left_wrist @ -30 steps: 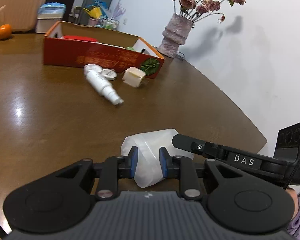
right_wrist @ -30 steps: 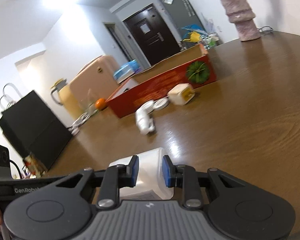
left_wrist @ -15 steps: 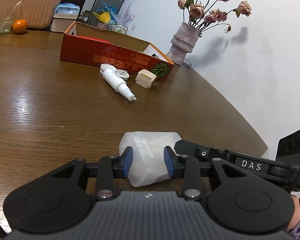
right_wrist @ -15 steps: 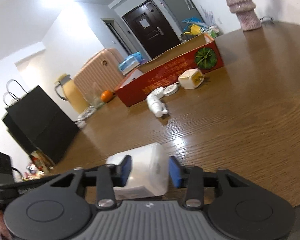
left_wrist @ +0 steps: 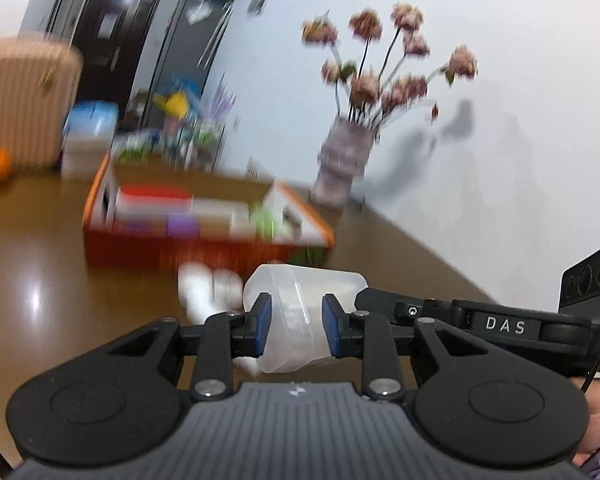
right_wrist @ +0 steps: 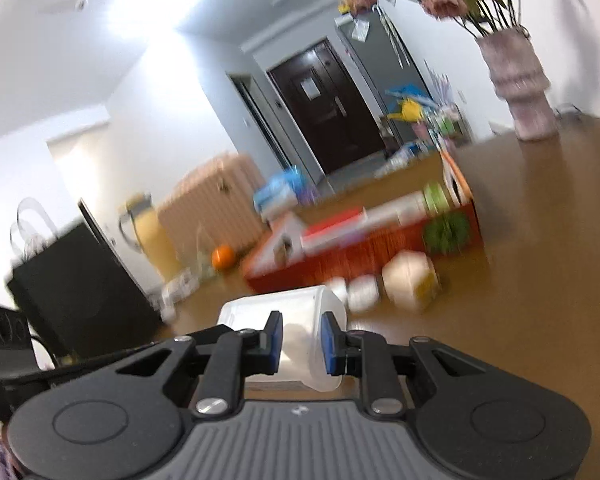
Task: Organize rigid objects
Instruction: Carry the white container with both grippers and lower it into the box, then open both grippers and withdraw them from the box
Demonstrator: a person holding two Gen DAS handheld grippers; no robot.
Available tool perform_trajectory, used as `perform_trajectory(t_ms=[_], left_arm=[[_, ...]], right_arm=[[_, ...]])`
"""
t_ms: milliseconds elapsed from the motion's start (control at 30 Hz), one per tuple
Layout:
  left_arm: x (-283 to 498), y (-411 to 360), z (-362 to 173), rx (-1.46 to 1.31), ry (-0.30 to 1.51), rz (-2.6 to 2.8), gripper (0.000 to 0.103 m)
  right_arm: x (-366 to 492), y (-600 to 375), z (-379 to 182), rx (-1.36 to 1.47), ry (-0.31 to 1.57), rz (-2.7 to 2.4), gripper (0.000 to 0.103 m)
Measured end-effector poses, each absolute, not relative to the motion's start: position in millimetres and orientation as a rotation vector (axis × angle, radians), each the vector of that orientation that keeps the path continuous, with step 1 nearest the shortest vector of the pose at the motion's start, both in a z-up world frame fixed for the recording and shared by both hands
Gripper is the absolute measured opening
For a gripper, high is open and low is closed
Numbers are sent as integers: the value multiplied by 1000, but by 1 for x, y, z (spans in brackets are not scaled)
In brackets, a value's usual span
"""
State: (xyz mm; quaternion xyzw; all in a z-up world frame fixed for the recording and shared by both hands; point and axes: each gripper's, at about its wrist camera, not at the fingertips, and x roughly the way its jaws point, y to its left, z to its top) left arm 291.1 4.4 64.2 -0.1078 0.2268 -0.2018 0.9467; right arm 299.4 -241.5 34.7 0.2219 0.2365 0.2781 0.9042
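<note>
A translucent white plastic container (left_wrist: pixel 300 312) is held between both grippers above the brown table. My left gripper (left_wrist: pixel 296 326) is shut on one end of it. My right gripper (right_wrist: pixel 300 340) is shut on the other end (right_wrist: pixel 296 332). Ahead stands an open red cardboard box (left_wrist: pixel 204 236) with several items inside; it also shows in the right wrist view (right_wrist: pixel 364 248). A white bottle (left_wrist: pixel 204 292) and a small cream cube (right_wrist: pixel 410 278) lie on the table in front of the box. Both views are motion-blurred.
A vase of dried flowers (left_wrist: pixel 344 160) stands behind the box near the white wall. An orange (right_wrist: pixel 223 257), a peach suitcase (right_wrist: pixel 216 200) and a black bag (right_wrist: pixel 76 280) are at the table's far left. The table edge (left_wrist: pixel 440 248) runs along the wall.
Both grippers have closed tighter on the container and lifted it off the table, moving forward toward the red box. The box now looks nearer, with its inside in view.
</note>
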Motion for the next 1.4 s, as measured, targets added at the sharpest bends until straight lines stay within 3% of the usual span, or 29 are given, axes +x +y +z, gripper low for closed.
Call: perform_trajectory(t_ms=[233, 533, 700, 833, 1000, 1067, 1100, 1200, 1300, 1400], left_arm=[[412, 12, 104, -222, 436, -414, 27], [509, 32, 39, -322, 624, -390, 27], [532, 41, 7, -339, 750, -383, 27], [537, 40, -2, -309, 810, -355, 28], [535, 46, 5, -322, 793, -305, 29], [529, 52, 13, -338, 775, -276, 39], [525, 56, 19, -346, 755, -251, 51], [509, 59, 40, -293, 714, -202, 56], [486, 61, 65, -234, 667, -178, 82], [460, 56, 87, -147, 628, -164, 88]], right_arm=[[427, -234, 77, 491, 442, 575, 20], [529, -212, 26, 512, 617, 488, 21], [542, -197, -5, 466, 683, 460, 22], [540, -177, -5, 363, 698, 446, 35], [535, -166, -2, 278, 708, 457, 35], [531, -171, 5, 283, 704, 456, 35], [528, -175, 10, 275, 696, 457, 35], [514, -188, 31, 254, 676, 464, 36], [498, -201, 57, 213, 633, 436, 46], [476, -215, 83, 182, 587, 413, 52]])
